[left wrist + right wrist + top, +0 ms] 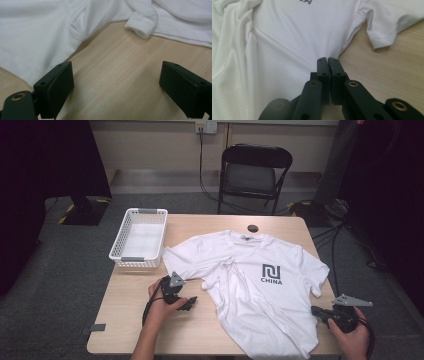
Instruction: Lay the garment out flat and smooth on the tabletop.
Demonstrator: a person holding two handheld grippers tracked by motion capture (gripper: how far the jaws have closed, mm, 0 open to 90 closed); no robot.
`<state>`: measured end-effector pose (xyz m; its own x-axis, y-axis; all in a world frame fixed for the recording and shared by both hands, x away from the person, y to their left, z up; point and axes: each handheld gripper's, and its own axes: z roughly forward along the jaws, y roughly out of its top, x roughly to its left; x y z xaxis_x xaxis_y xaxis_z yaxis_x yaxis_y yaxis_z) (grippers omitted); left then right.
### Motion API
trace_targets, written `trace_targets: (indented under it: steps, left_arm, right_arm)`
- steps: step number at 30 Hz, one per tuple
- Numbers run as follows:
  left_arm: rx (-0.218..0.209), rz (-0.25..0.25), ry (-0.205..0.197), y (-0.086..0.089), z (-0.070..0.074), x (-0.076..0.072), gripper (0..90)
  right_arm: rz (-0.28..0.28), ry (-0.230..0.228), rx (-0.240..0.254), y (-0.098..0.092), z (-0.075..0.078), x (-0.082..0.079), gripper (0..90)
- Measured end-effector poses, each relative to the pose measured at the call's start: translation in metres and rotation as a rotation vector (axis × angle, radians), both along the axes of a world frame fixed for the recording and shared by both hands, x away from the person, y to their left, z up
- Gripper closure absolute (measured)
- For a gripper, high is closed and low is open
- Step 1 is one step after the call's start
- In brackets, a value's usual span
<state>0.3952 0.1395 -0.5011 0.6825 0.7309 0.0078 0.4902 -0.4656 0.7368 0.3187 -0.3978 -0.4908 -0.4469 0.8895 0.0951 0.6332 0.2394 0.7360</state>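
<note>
T-shirt (260,285), one white piece with a dark "CHINA" print, lies spread on the wooden table (130,320). One white basket (139,237) stands beside it. Two grippers are present: the left gripper (189,303) has its jaws wide apart over bare wood, and the right gripper (316,310) is closed at the shirt's side edge, gripping nothing visible.
</note>
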Motion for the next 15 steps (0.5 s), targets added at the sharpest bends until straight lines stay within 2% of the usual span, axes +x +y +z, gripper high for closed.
trace_targets:
  steps: [4,6,8,9,11,13,15]
  left_arm:
    - [0.0,0.0,0.0,0.0,0.0,0.0,11.7]
    - [-0.001,0.0,0.0,0.0,0.0,0.0,11.7]
    - [0.0,0.0,0.0,0.0,0.0,0.0,11.7]
    - [0.0,0.0,0.0,0.0,0.0,0.0,11.7]
    - [0.0,0.0,0.0,0.0,0.0,0.0,11.7]
    - [0.0,0.0,0.0,0.0,0.0,0.0,11.7]
    - [0.0,0.0,0.0,0.0,0.0,0.0,11.7]
  right_arm:
    - [0.009,0.016,0.005,-0.005,0.0,-0.009,87.8]
    - [-0.013,0.028,-0.001,-0.007,-0.002,-0.011,78.4]
    - [-0.032,0.015,-0.005,-0.009,-0.001,-0.012,68.6]
    - [-0.045,0.007,-0.003,-0.009,-0.001,-0.013,67.8]
    - [-0.039,-0.017,-0.002,-0.009,0.002,-0.013,66.2]
    - [-0.04,-0.047,-0.021,-0.006,0.006,-0.012,60.9]
    - [-0.018,-0.064,-0.014,-0.001,0.009,-0.007,55.2]
